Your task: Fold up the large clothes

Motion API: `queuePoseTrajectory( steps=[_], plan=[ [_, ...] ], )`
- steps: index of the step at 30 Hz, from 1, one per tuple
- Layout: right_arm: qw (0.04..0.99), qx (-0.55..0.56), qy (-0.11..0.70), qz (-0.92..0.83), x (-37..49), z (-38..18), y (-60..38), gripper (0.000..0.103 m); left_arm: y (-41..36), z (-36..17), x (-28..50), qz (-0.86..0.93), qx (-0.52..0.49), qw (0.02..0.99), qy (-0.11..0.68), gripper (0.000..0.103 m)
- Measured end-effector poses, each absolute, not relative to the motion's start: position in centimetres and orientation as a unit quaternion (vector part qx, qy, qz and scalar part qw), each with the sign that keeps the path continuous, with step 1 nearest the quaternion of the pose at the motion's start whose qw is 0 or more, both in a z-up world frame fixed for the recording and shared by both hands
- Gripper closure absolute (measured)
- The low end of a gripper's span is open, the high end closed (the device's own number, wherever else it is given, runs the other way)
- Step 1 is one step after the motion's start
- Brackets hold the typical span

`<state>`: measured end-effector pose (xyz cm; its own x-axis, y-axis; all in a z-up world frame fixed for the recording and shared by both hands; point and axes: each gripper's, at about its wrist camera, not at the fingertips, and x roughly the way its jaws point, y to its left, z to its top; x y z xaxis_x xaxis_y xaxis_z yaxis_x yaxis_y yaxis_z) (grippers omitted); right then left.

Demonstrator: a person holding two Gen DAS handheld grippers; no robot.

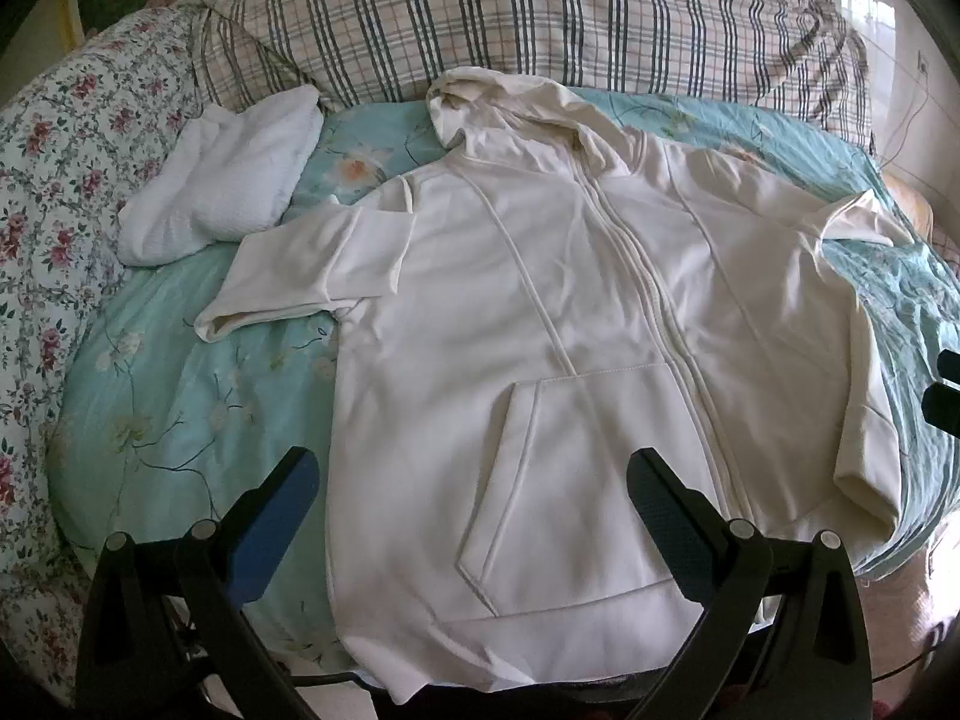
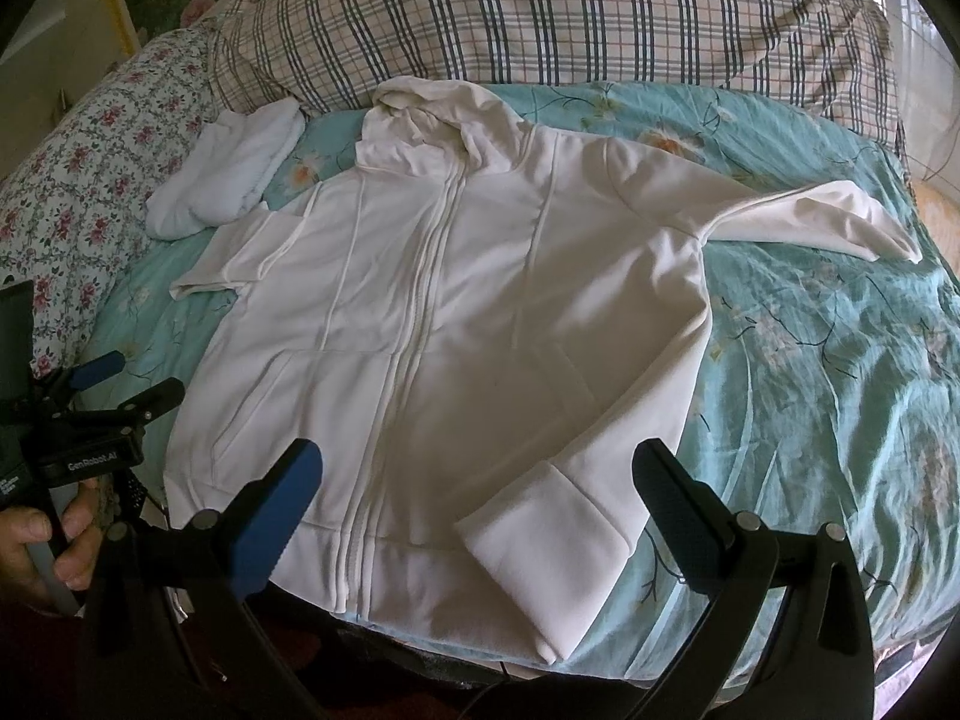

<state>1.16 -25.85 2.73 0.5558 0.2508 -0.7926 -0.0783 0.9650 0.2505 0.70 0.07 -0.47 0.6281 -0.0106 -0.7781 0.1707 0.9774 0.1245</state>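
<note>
A white zip-up hoodie (image 1: 540,312) (image 2: 456,312) lies front up on the bed, hood toward the pillows. One sleeve (image 1: 300,276) is bunched short at the left. The other sleeve runs down the right side, and its cuff (image 2: 540,552) rests near the hem. My left gripper (image 1: 474,498) hangs open above the hoodie's lower left part with nothing between its fingers; it also shows in the right wrist view (image 2: 129,381), held by a hand (image 2: 54,540). My right gripper (image 2: 480,492) hangs open above the hem and cuff. Its fingertips (image 1: 948,390) show at the right edge.
The bed has a teal floral bedspread (image 2: 810,360). A crumpled white cloth (image 1: 222,204) lies beside the hood at the left. A plaid pillow (image 1: 540,18) lines the head of the bed, with a rose-patterned quilt (image 1: 60,180) at the left. A wall lies beyond at the right.
</note>
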Motion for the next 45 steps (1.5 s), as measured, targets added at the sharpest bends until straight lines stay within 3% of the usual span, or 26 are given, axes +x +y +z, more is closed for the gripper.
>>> queuePoseTrajectory(
  steps=[21, 37, 45],
  plan=[
    [0.873, 0.144, 0.459, 0.075, 2.9, 1.1, -29.2, 0.003, -0.7, -2.2, 3.3, -0.049, 0.104, 0.88, 0.462, 0.001],
    [0.87, 0.234, 0.433, -0.028, 6.5, 0.1, -40.7, 0.028, -0.7, -3.5, 8.4, -0.035, 0.092, 0.879, 0.466, 0.001],
    [0.858, 0.286, 0.4, -0.148, 14.2, 0.2, -53.0, 0.029, -1.6, -4.5, 10.9, -0.05, 0.078, 0.872, 0.481, 0.001]
  ],
)
